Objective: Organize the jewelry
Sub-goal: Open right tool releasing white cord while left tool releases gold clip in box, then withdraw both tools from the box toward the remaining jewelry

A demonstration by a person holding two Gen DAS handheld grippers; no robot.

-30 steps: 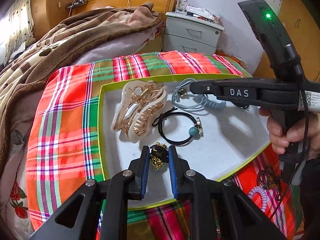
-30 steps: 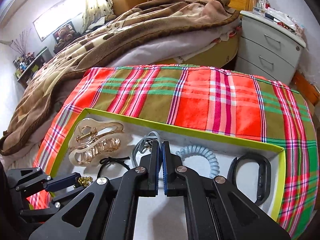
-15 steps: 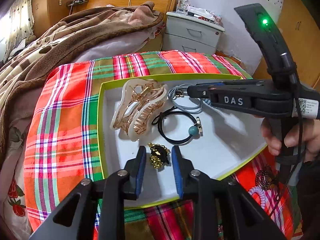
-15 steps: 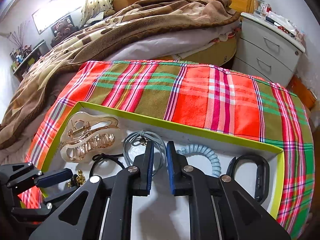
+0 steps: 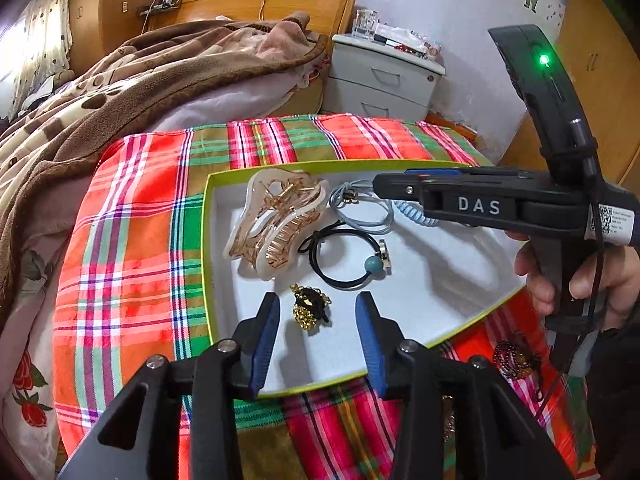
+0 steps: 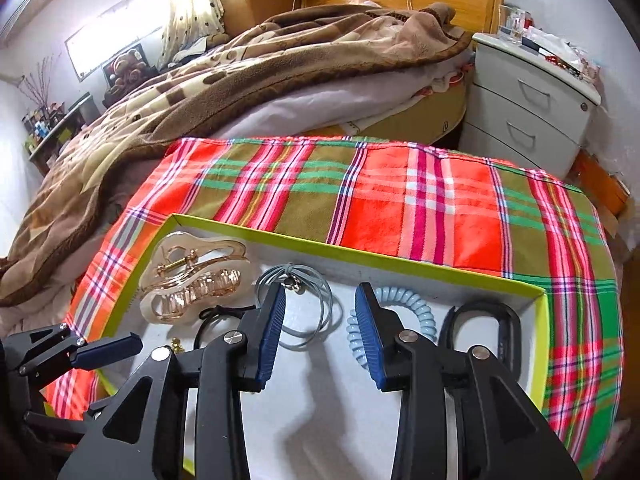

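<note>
A green-rimmed white tray point(image 5: 452, 280) lies on a plaid cloth. In it are a clear gold hair claw point(image 5: 272, 224), a grey hair tie point(image 5: 360, 210), a black hair tie with a teal bead point(image 5: 352, 256), a blue coil tie point(image 6: 404, 312), a black band point(image 6: 484, 328) and a black-gold ornament point(image 5: 310, 307). My left gripper point(image 5: 316, 316) is open, its jaws apart on either side of the ornament, which lies free on the tray. My right gripper point(image 6: 320, 312) is open and empty above the grey tie and coil tie.
A dark red bead bracelet point(image 5: 514, 356) lies on the plaid cloth point(image 6: 400, 200) outside the tray's near right rim. A bed with a brown blanket point(image 6: 240, 76) is behind, and a white nightstand point(image 6: 528, 112) stands at the back right.
My left gripper opened and let go of the black-gold ornament, which now lies on the tray. My right gripper opened from shut and drew back slightly.
</note>
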